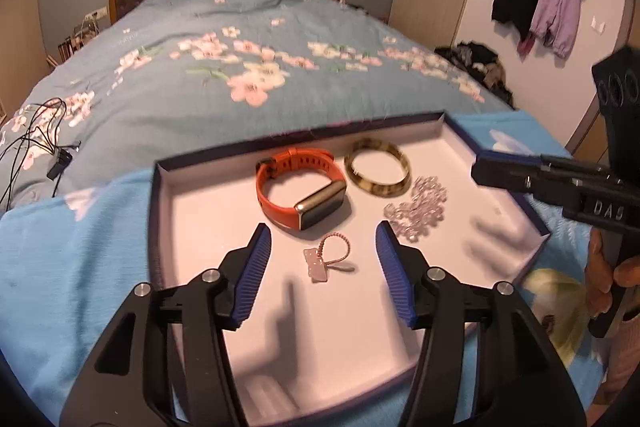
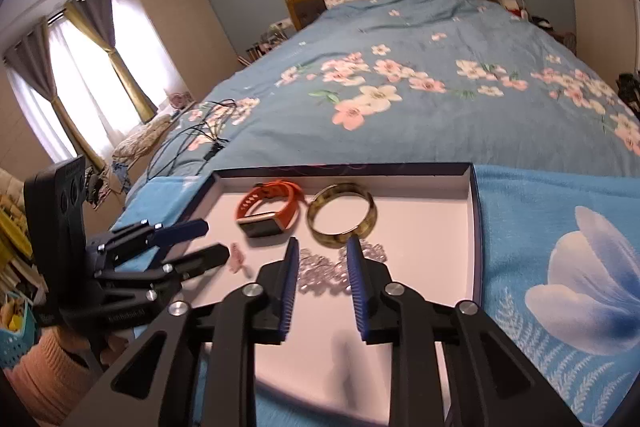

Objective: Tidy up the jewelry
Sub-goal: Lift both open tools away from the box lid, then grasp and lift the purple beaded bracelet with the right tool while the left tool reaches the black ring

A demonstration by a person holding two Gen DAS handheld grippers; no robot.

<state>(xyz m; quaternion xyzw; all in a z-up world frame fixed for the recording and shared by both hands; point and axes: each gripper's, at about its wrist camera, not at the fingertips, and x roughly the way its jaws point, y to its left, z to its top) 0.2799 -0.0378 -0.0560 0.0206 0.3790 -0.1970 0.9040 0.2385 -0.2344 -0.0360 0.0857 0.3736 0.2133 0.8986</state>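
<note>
Left wrist view: a bed (image 1: 224, 67) with a blue flowered quilt fills the room, jackets (image 1: 540, 3) hanging on the wall. On it lies a tray (image 1: 192, 227) holding a watch (image 1: 300, 191), bangle (image 1: 378, 167), beads (image 1: 416, 211) and charm (image 1: 320, 259). Left gripper (image 1: 323, 239) hovers spread above the charm; right gripper (image 2: 323, 255) hangs parted over the beads. Cables (image 1: 36, 135) lie nearby.

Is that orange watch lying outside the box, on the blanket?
No, the orange watch lies inside the shallow box, on its pale floor next to the mottled bangle.
</note>
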